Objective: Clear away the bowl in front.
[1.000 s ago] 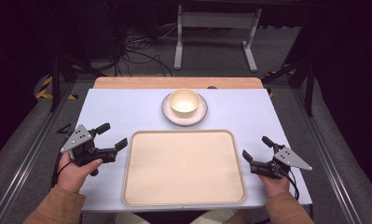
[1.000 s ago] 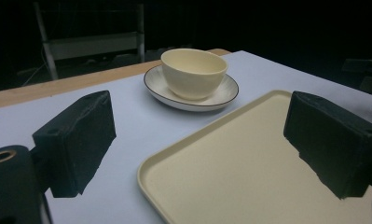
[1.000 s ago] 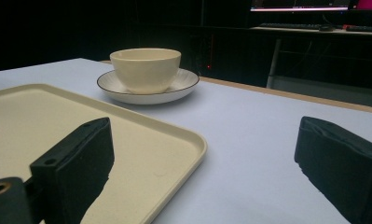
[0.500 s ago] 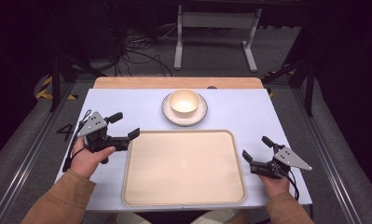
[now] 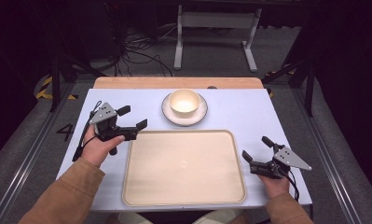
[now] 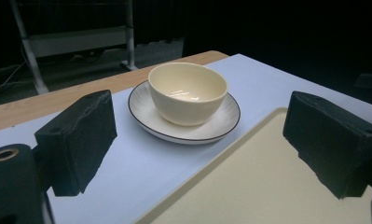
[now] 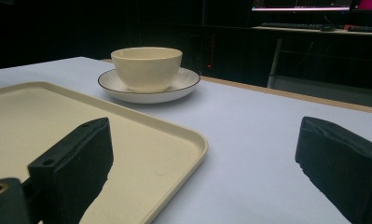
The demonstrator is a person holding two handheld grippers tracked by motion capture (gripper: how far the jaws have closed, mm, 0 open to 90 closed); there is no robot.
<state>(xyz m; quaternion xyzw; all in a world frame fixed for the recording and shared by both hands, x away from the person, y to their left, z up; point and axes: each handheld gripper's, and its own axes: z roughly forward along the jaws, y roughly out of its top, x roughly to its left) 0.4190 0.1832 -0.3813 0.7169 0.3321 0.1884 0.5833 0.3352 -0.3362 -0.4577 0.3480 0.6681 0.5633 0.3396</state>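
Note:
A cream bowl (image 5: 184, 101) (image 6: 188, 91) (image 7: 147, 67) sits on a white plate (image 5: 169, 114) (image 6: 141, 109) (image 7: 183, 83) with a dark rim, at the far middle of the table. In front of it lies an empty cream tray (image 5: 183, 164) (image 6: 263, 191) (image 7: 39, 121). My left gripper (image 5: 132, 117) (image 6: 197, 154) hovers open by the tray's far left corner and points at the bowl. My right gripper (image 5: 257, 148) (image 7: 211, 168) stands open at the tray's right edge, low on the table. Neither holds anything.
The pale blue tabletop (image 5: 249, 112) has a wooden strip (image 5: 179, 82) along its far edge. Beyond it stand a metal frame (image 5: 216, 28) and cables (image 5: 127, 51) on the floor. A black cable (image 5: 83, 140) trails from my left gripper.
My left gripper has lifted and moved forward and to the right, from the table's left side toward the bowl. The right gripper has stayed put.

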